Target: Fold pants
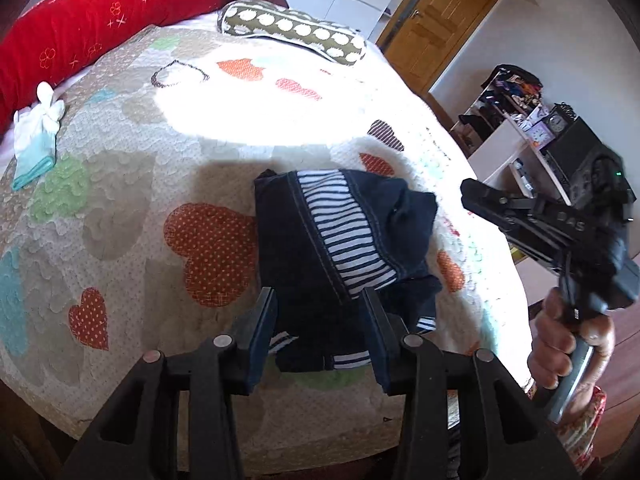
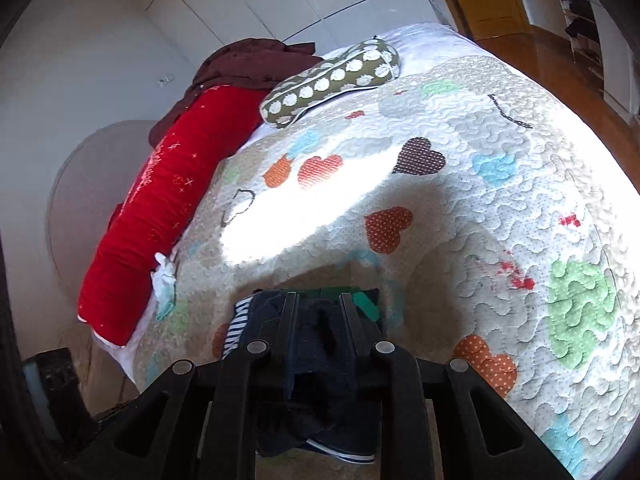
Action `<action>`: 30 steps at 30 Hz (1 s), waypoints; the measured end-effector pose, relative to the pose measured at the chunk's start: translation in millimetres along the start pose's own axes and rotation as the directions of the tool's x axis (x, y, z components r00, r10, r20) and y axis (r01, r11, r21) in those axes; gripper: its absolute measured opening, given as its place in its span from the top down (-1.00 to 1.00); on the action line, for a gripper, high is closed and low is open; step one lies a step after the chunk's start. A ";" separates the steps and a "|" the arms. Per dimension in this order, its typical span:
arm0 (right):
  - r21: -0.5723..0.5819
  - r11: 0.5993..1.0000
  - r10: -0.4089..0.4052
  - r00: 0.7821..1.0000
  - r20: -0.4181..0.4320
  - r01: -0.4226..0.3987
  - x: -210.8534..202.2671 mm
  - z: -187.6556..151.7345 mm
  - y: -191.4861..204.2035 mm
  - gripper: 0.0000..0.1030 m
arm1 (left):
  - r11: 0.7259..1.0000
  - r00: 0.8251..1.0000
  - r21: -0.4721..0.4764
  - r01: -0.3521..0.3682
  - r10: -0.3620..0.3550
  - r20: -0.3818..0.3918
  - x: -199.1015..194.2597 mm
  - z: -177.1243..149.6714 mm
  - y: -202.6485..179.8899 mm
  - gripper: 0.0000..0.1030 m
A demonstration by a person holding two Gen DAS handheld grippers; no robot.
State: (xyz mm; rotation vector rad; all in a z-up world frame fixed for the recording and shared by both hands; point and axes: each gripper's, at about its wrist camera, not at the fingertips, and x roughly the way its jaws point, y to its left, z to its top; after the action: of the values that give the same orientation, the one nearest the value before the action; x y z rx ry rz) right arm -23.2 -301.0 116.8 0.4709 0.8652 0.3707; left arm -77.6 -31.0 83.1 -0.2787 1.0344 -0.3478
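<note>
Pants (image 2: 320, 364) lower part hidden behind right gripper (image 2: 319, 300) linkage; red bolster (image 1: 92, 20) cut by left-view edge.

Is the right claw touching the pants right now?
Apart. The left wrist view shows the right claw in the air, off to the side of the pants, with quilt between them.

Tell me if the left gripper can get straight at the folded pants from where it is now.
Probably yes. The left gripper is open, its fingers straddling the near edge of the pants on the quilt. Nothing lies between them, and the right gripper is off to the side.
</note>
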 end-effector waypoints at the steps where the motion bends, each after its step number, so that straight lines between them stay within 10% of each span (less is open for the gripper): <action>1: -0.014 1.000 0.013 1.000 -0.017 -0.013 1.5 -0.9 5.3 0.57 | 1.000 1.000 -0.010 0.002 -0.003 -0.012 4.4 -1.5 1.1 0.20; 12: 0.010 1.000 0.020 0.993 -0.113 -0.019 40.9 -46.5 18.3 0.28 | 0.999 0.999 -0.042 0.024 -0.022 0.037 -5.9 0.4 15.2 0.20; 14: 0.033 0.998 0.057 0.993 -0.102 -0.054 45.9 -45.6 14.6 0.81 | 0.999 0.999 -0.047 0.015 -0.013 0.041 -7.0 2.6 15.5 0.20; 30: 0.211 0.974 0.105 0.990 -0.095 -0.083 23.0 -85.4 -46.3 0.80 | 0.998 0.998 0.043 -0.052 0.054 -0.045 52.9 6.9 -16.4 0.11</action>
State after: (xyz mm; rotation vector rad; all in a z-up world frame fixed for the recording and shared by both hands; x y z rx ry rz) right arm -71.6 -307.7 29.7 0.6921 0.9917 0.3974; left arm -49.4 -67.1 51.2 -0.2064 1.0765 -0.3289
